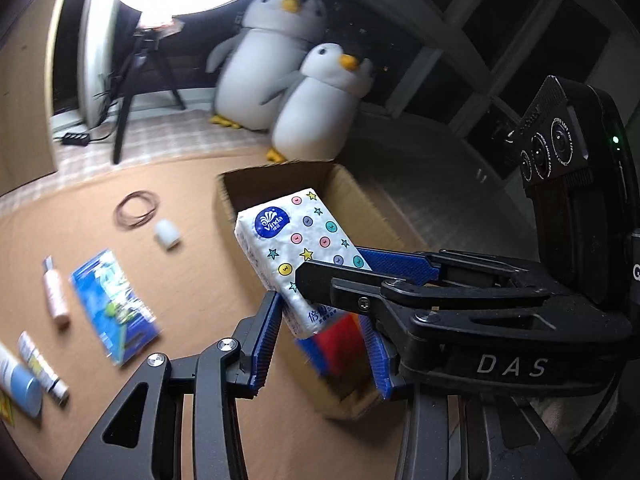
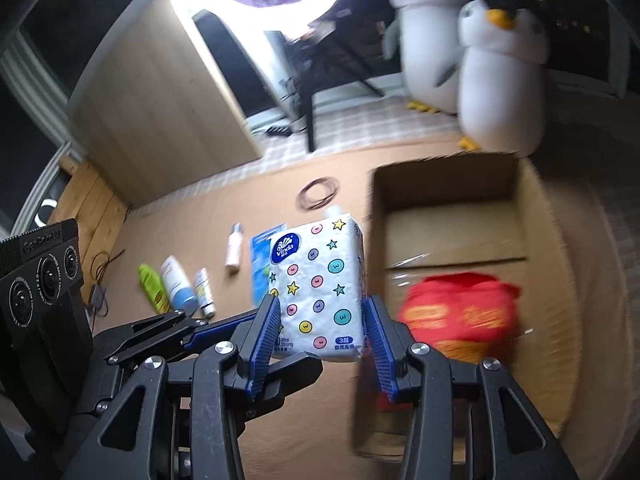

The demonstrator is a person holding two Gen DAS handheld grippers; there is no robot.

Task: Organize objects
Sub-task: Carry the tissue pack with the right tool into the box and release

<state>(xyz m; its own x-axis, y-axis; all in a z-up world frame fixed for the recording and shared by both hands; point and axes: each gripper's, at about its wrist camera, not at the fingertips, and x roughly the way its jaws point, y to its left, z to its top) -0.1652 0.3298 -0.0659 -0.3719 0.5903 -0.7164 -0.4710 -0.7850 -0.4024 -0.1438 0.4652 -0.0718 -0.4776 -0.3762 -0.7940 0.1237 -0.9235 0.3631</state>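
Note:
A white tissue pack printed with coloured dots and stars hangs in the air at the left wall of an open cardboard box. My left gripper is shut on its lower end, blue pads on both sides. Reaching in from the right, my right gripper also clamps the pack. In the right wrist view the pack sits between the right gripper's blue pads, and the left gripper comes in from the left beneath it. A red packet lies inside the box.
On the brown table left of the box lie a ring of rubber bands, a white cap, a blue packet, a pink tube, and several bottles including a green one. Two plush penguins and a ring-light tripod stand behind.

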